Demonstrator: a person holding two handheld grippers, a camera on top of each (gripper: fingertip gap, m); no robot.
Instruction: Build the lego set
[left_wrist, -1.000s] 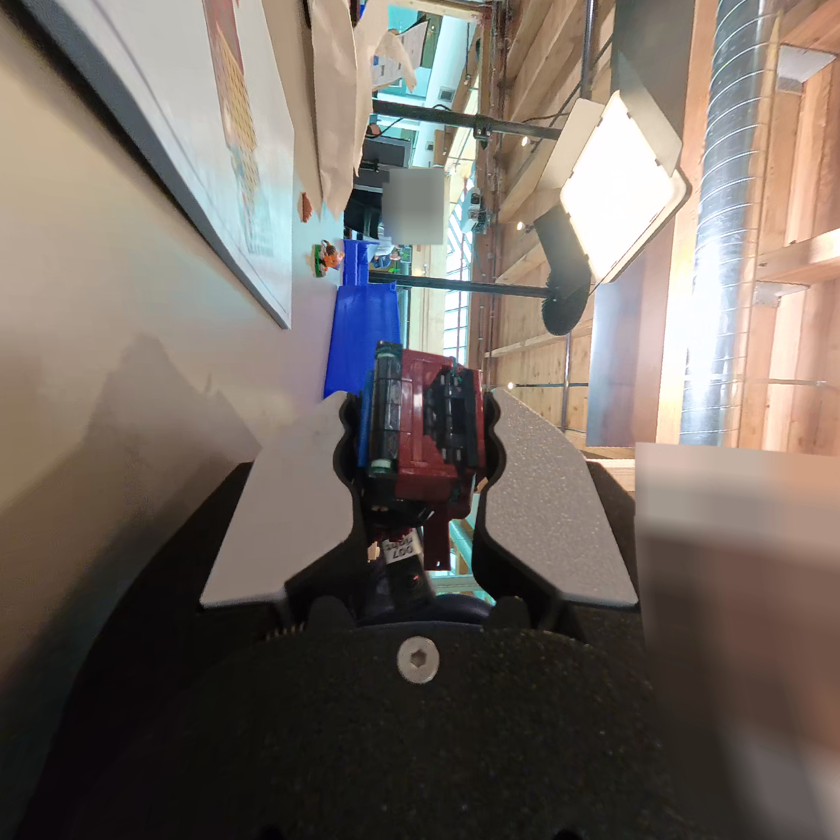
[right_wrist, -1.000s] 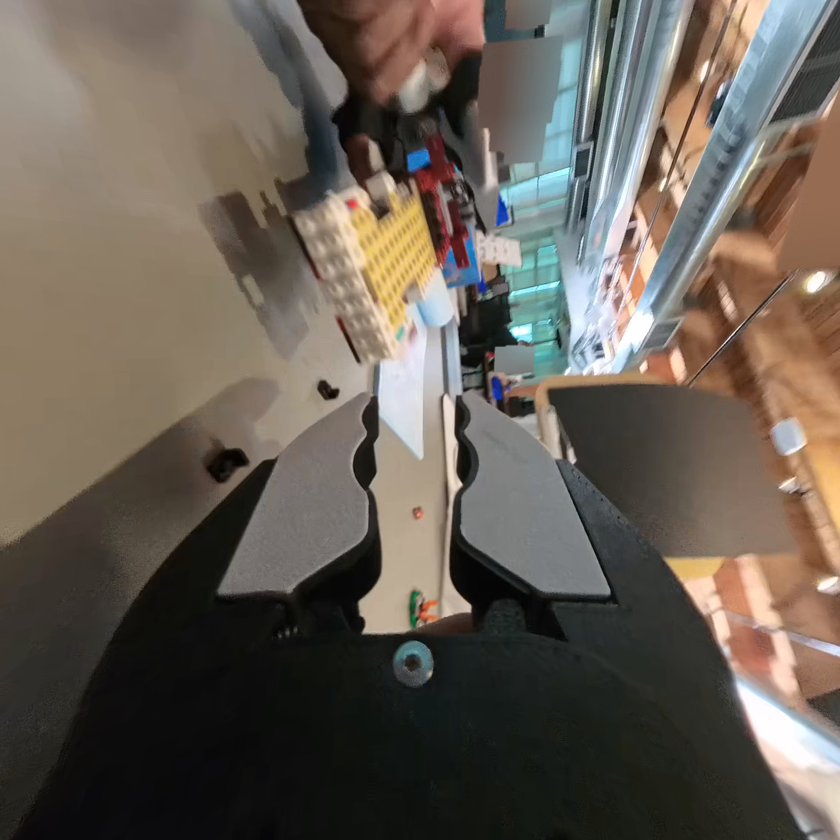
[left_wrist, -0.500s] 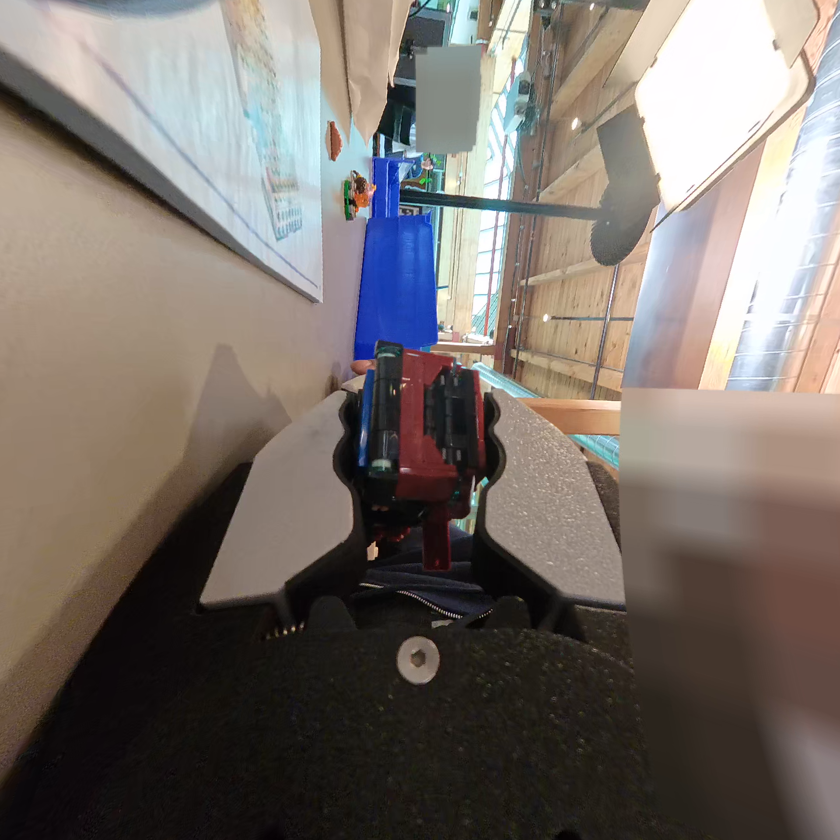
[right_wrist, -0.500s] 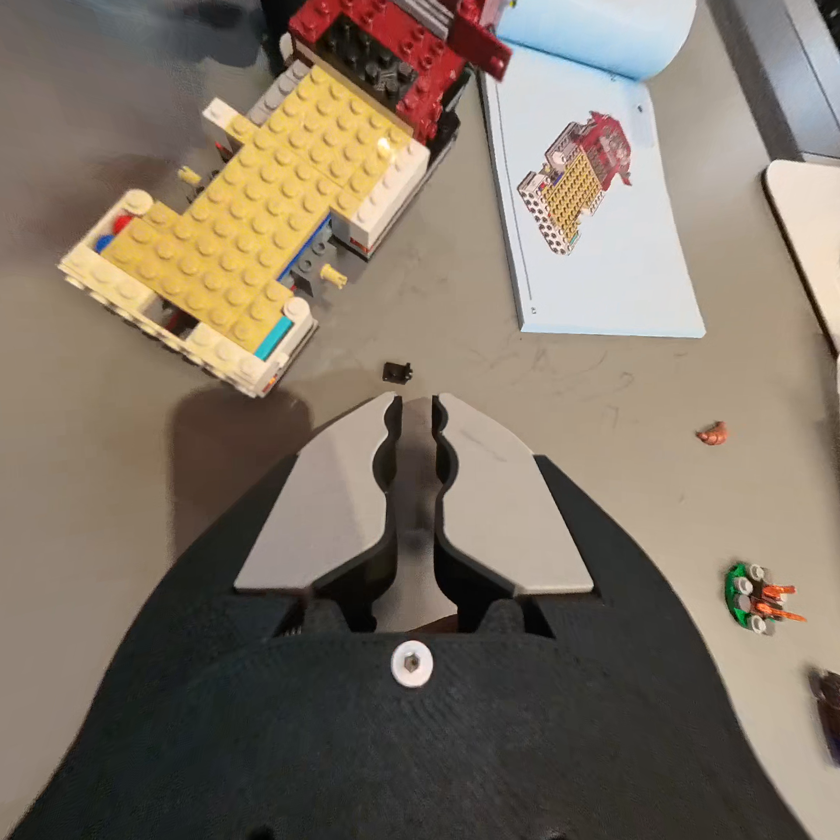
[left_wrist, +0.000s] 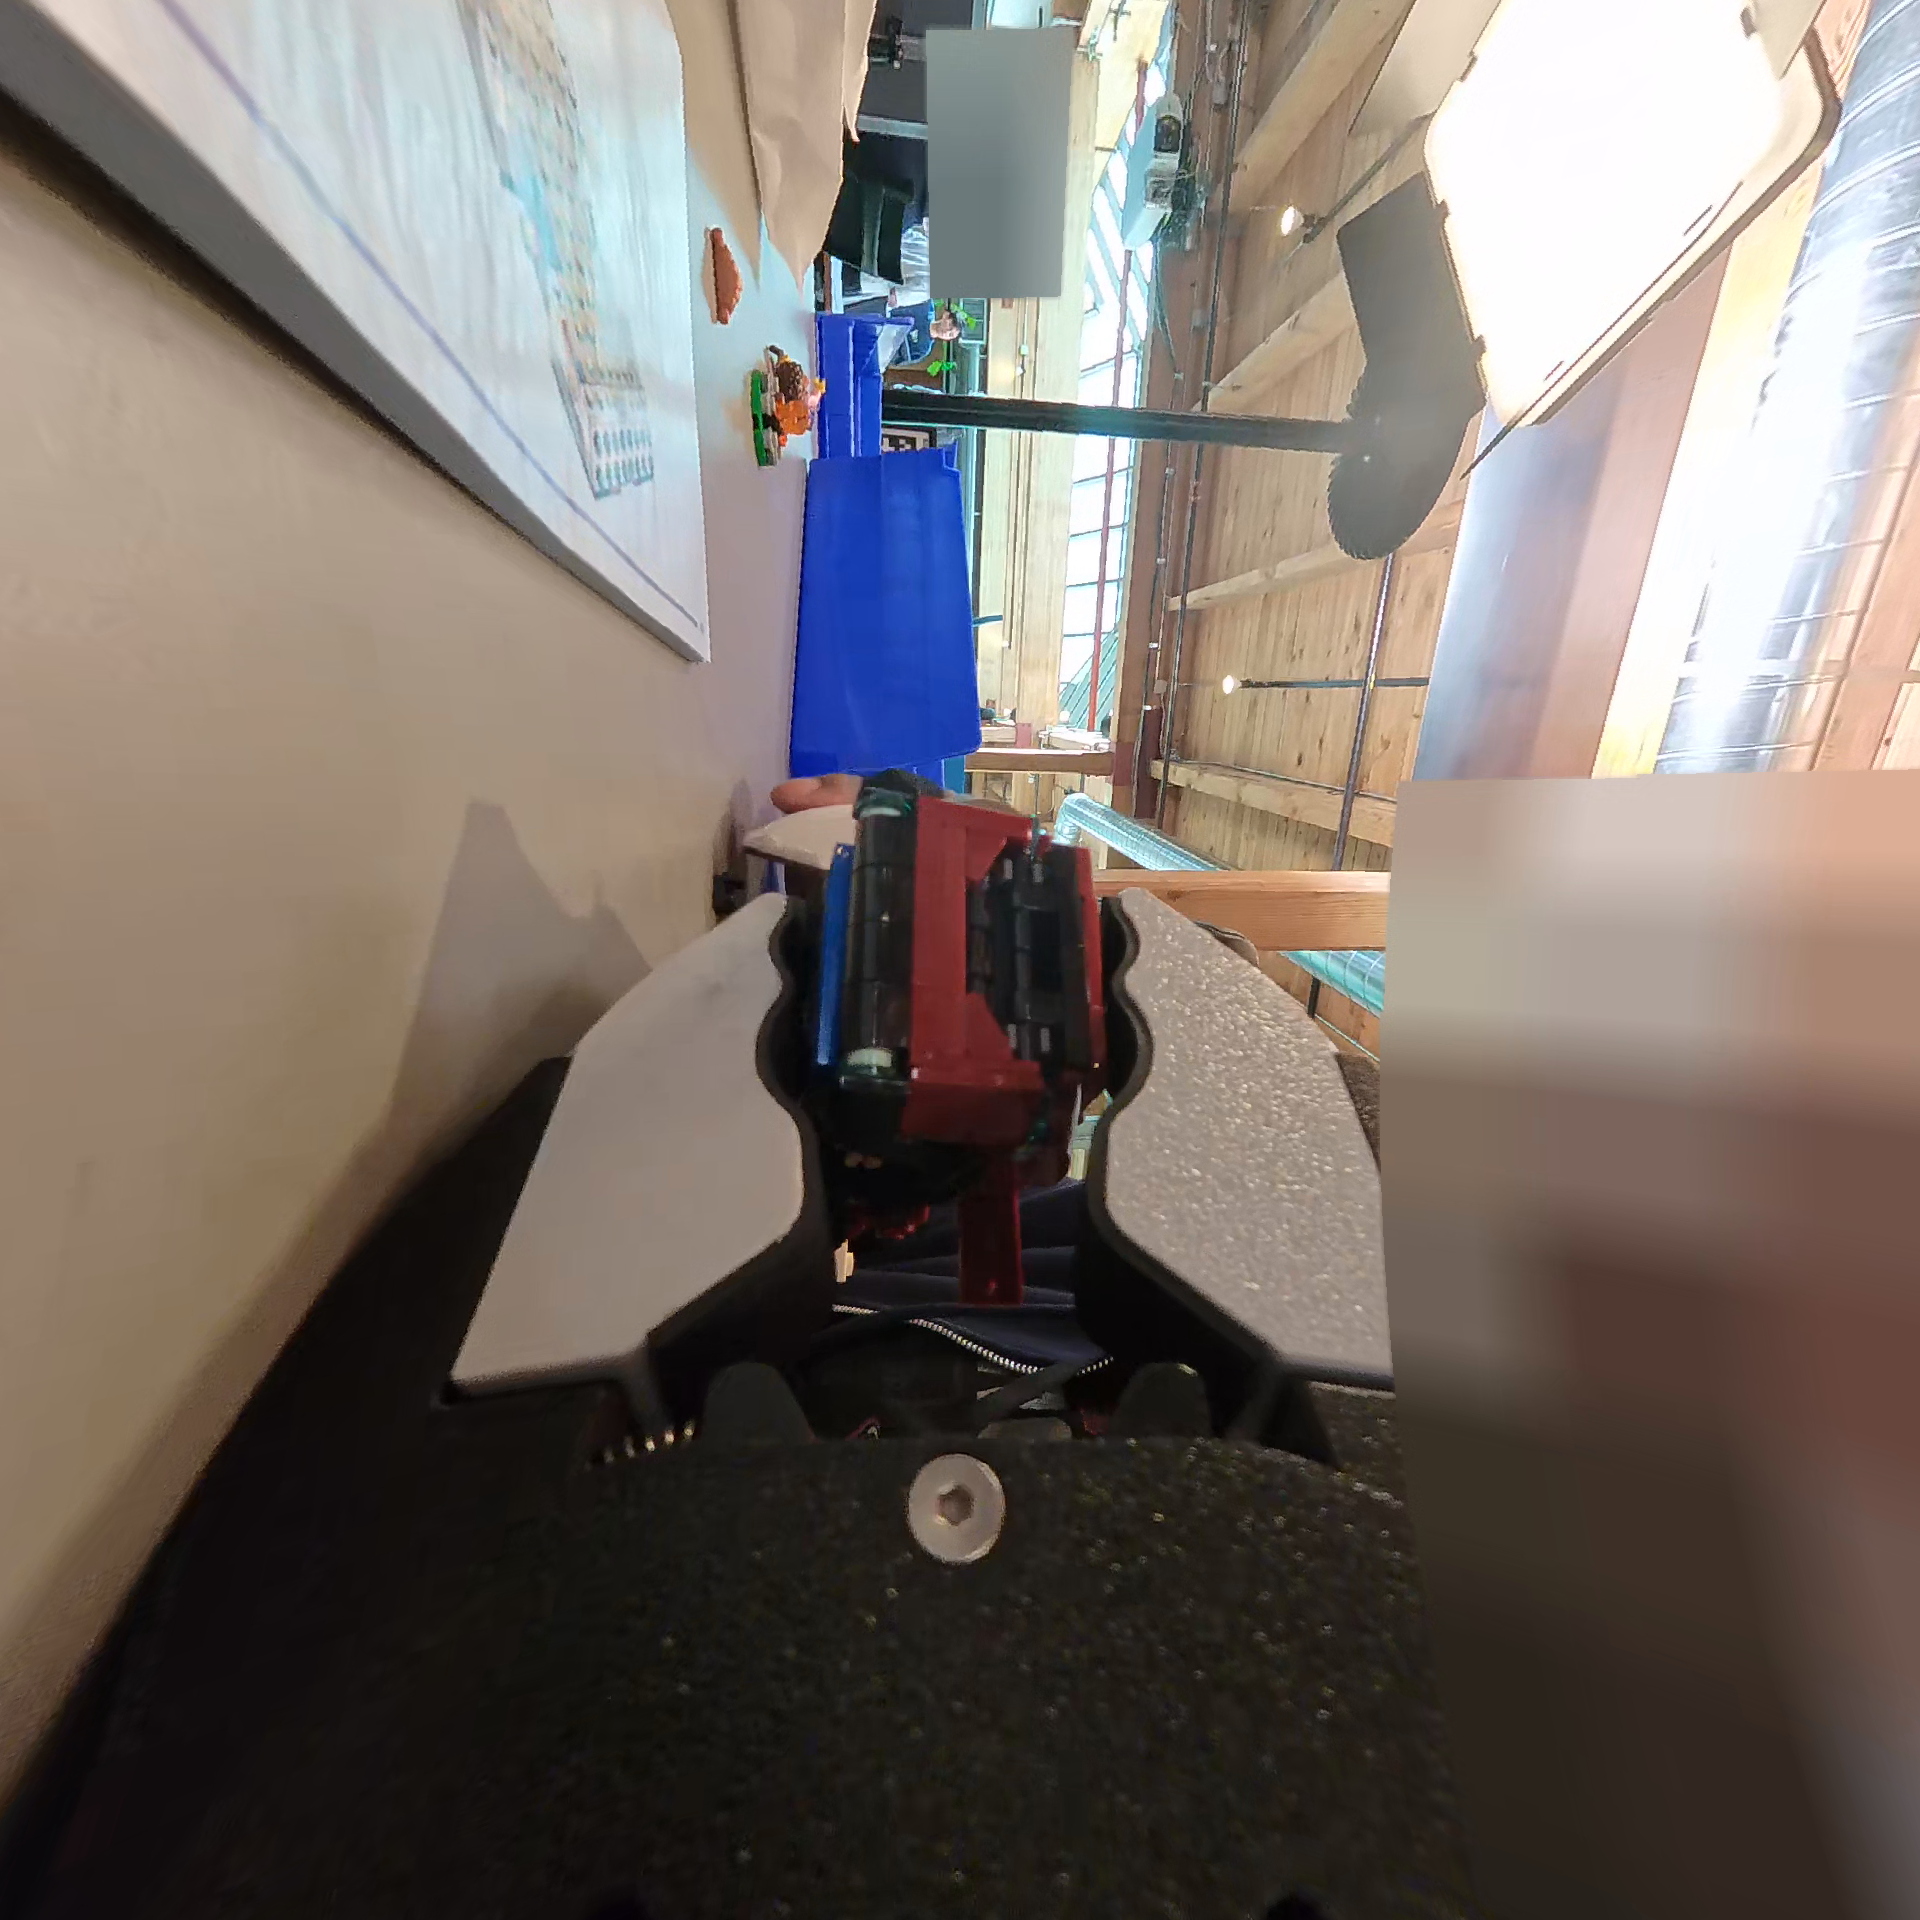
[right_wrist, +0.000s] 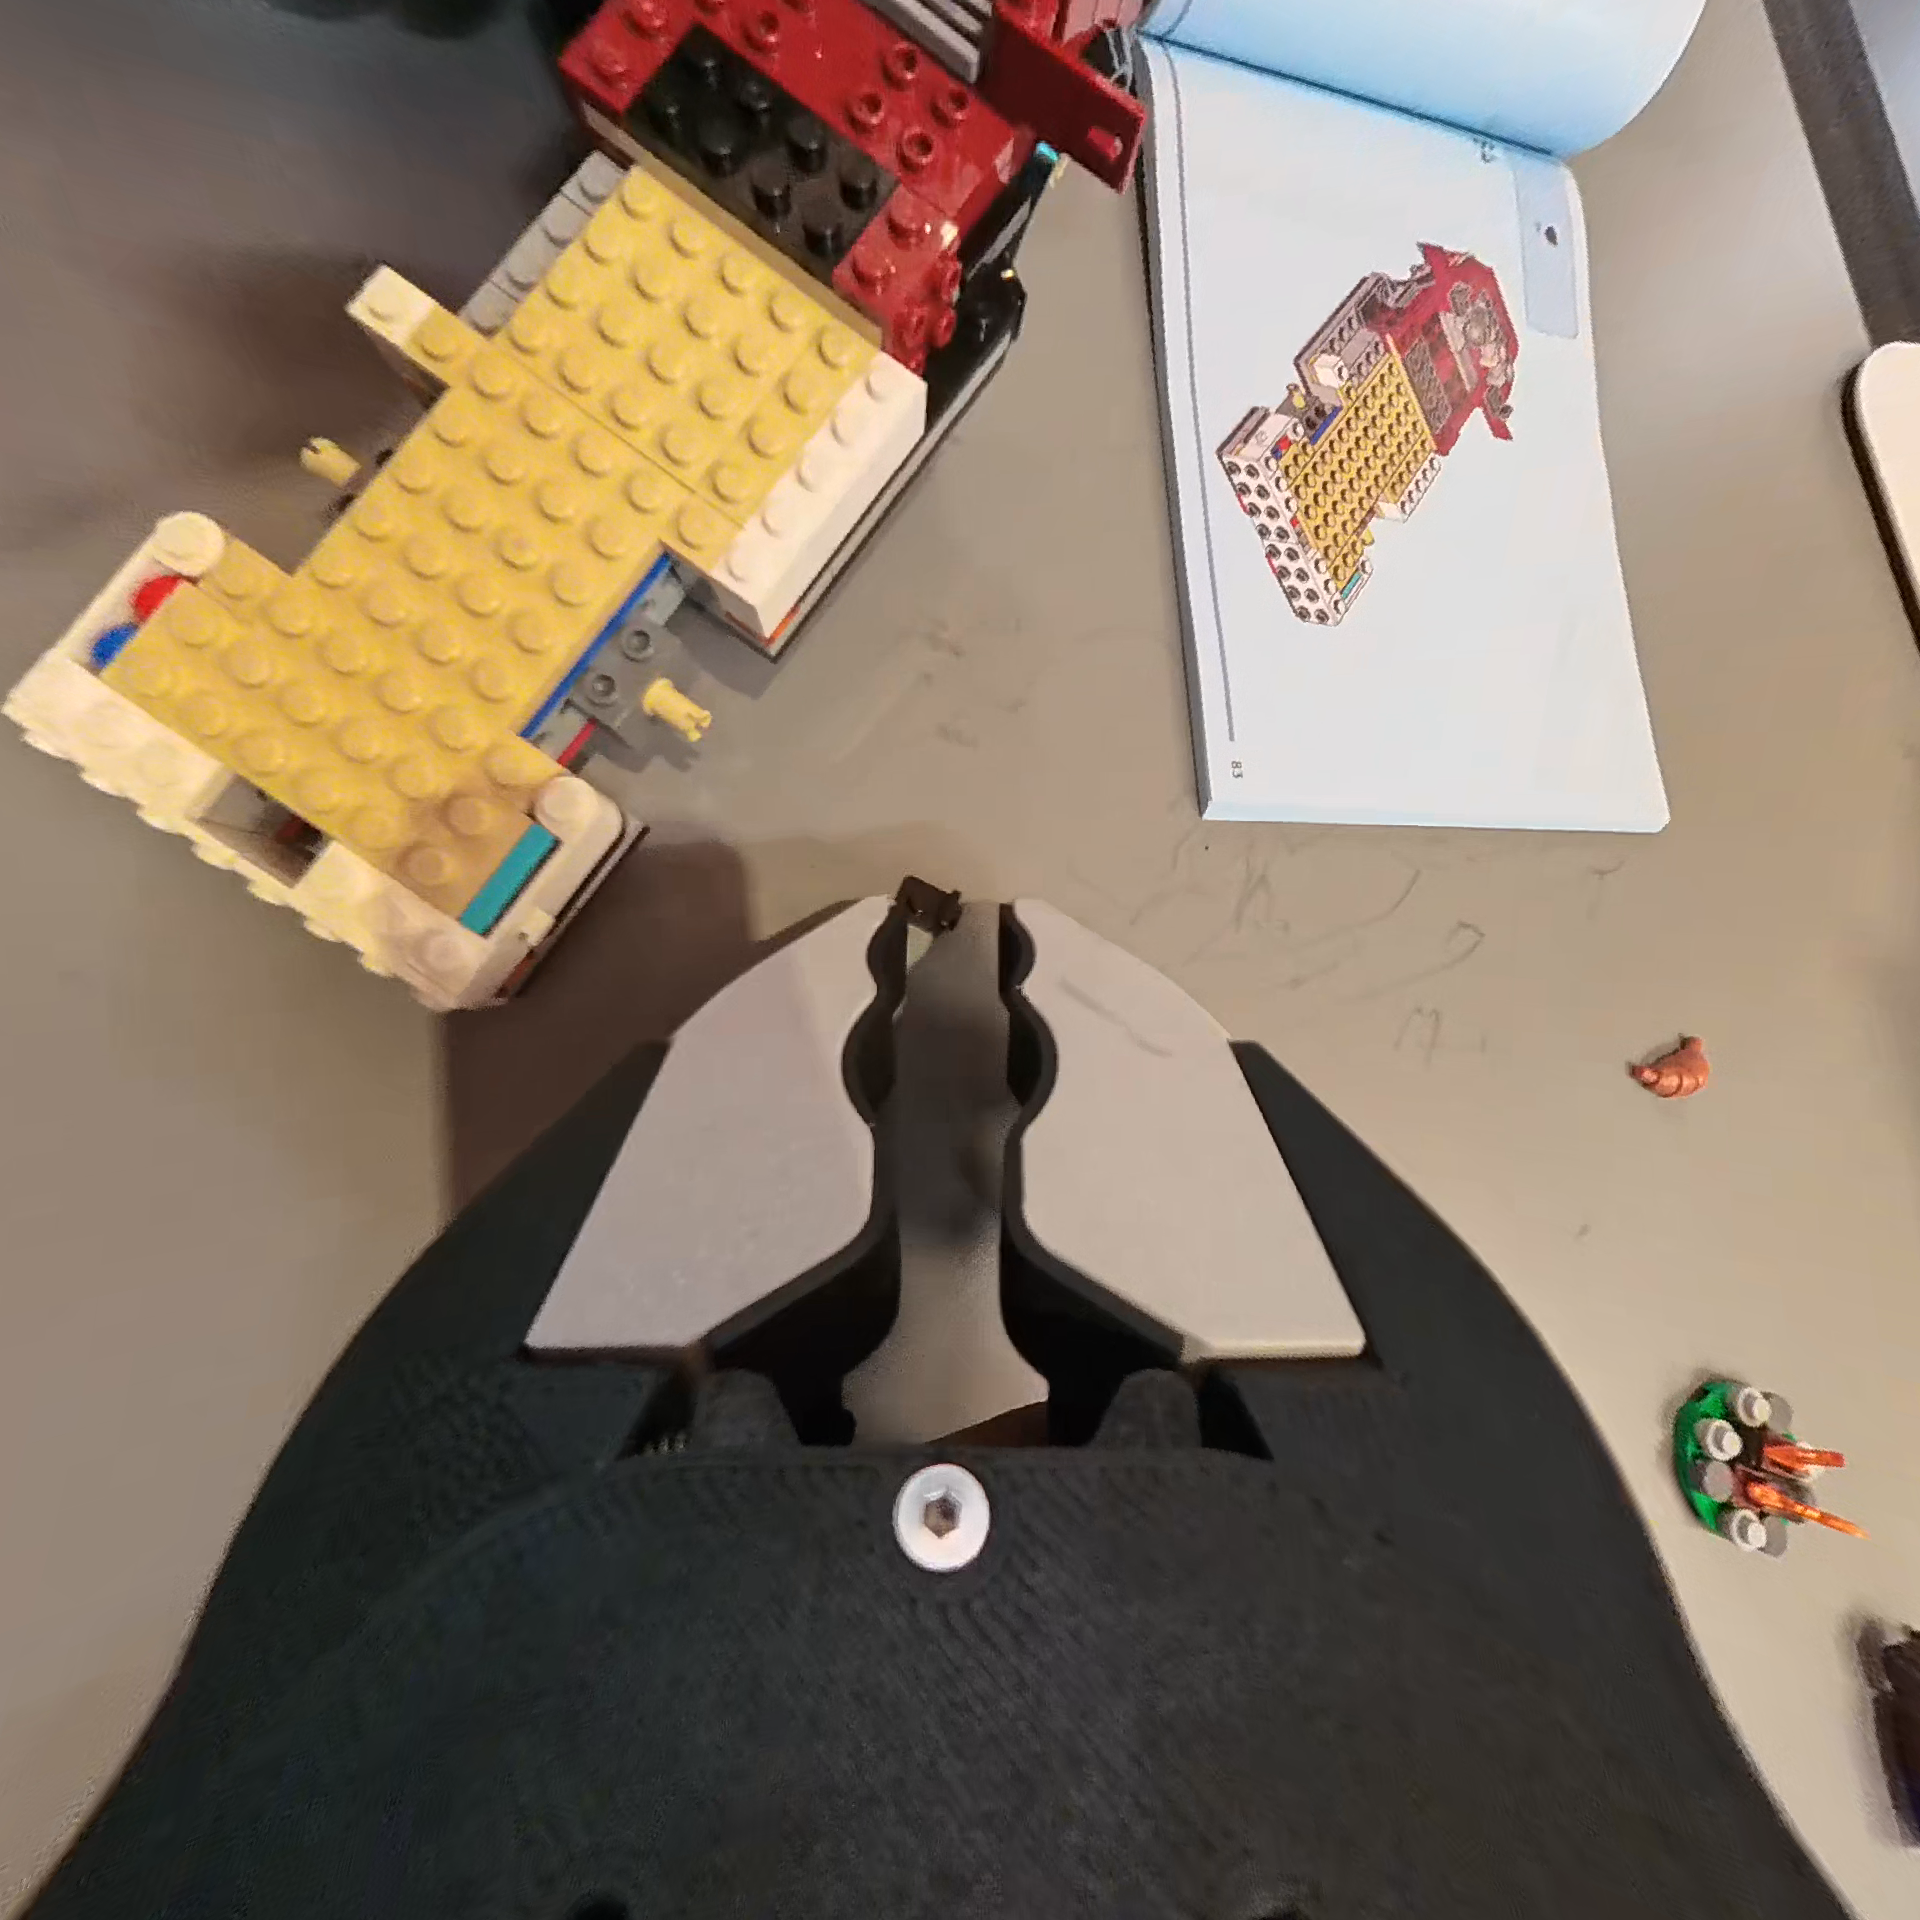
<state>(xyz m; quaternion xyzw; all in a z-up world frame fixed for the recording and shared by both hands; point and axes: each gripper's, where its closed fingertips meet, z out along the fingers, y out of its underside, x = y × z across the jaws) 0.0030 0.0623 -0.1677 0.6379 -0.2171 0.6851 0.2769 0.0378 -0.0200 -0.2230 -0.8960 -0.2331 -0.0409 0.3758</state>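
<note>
My left gripper (left_wrist: 951, 935) is shut on the dark red and black end of a brick model (left_wrist: 977, 987); both pads press its sides. The right wrist view shows the whole model (right_wrist: 540, 540): yellow plates, white edges and a dark red end at the top, on the grey table (right_wrist: 1039, 727). My right gripper (right_wrist: 940, 920) hangs over the table with its jaws narrowly apart. A small black piece (right_wrist: 928, 902) lies on the table at its tips, against the left fingertip (right_wrist: 831, 935). A gap shows between the piece and the right fingertip.
An open light-blue instruction booklet (right_wrist: 1403, 468) lies right of the model. A small brown piece (right_wrist: 1673, 1067) and a green round piece with orange parts (right_wrist: 1735, 1465) lie at the right. A blue bin (left_wrist: 883, 623) stands farther along the table. From the right gripper's tips to the small brown piece (right_wrist: 1673, 1067) is close to 15 cm.
My right gripper swung from facing sideways to looking down at the table, then moved forward until the small black piece lay at its tips. Its jaws narrowed, then widened slightly. My left gripper kept its hold.
</note>
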